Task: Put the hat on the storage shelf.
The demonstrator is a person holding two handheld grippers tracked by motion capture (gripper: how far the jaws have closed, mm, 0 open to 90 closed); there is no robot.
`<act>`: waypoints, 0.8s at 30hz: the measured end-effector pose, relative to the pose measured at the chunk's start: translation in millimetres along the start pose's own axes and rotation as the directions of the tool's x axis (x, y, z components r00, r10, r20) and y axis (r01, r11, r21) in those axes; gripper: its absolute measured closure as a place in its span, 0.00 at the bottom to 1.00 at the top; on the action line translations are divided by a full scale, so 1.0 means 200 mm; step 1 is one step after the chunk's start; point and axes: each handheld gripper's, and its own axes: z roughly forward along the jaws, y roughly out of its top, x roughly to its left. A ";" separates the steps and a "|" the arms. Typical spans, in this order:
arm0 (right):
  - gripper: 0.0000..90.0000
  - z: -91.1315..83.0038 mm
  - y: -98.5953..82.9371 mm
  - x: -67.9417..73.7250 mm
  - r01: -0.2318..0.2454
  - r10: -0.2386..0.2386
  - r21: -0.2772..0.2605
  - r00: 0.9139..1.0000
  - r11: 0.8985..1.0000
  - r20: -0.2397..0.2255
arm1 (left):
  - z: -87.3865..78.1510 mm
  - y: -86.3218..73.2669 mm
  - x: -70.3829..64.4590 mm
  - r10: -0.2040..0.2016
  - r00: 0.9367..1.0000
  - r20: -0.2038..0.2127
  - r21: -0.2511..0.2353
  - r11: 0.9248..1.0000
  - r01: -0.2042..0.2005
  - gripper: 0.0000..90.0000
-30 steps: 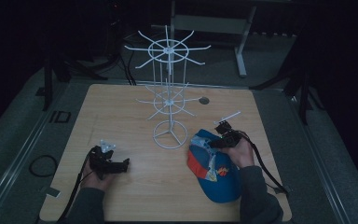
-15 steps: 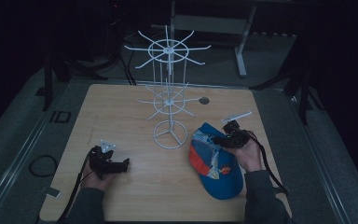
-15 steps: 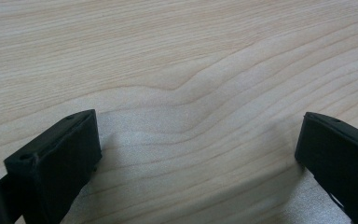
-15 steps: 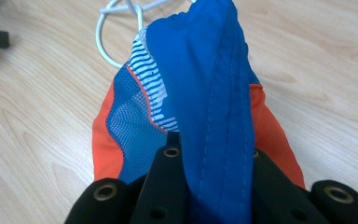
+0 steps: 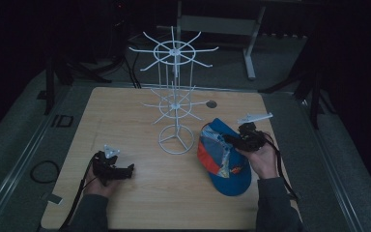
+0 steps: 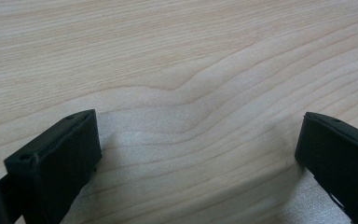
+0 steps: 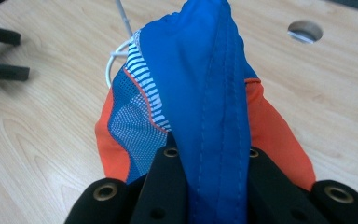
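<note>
Item: baseball cap (image 5: 224,159)
Colours: blue crown and brim, orange side panels, white mesh, striped trim
Pose: crown fabric bunched, rear edge lifted, brim on tabletop
Location: table's right side, just beside white wire stand

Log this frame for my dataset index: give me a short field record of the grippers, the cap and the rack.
Right gripper: shut on cap, blue fabric pinched between its jaws
Cap: blue and orange, on the table right of the rack base
Left gripper: open, jaws wide apart, holding nothing, low over bare wood
Rack: white wire, upright, two tiers of hooks, all bare
Table: light wood, round hole near far edge
</note>
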 end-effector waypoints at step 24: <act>0.97 -0.21 0.09 0.00 0.011 -0.012 -0.119 1.000 0.993 -0.006 | 0.00 0.00 0.00 -0.001 1.000 0.001 0.003 1.000 0.001 0.00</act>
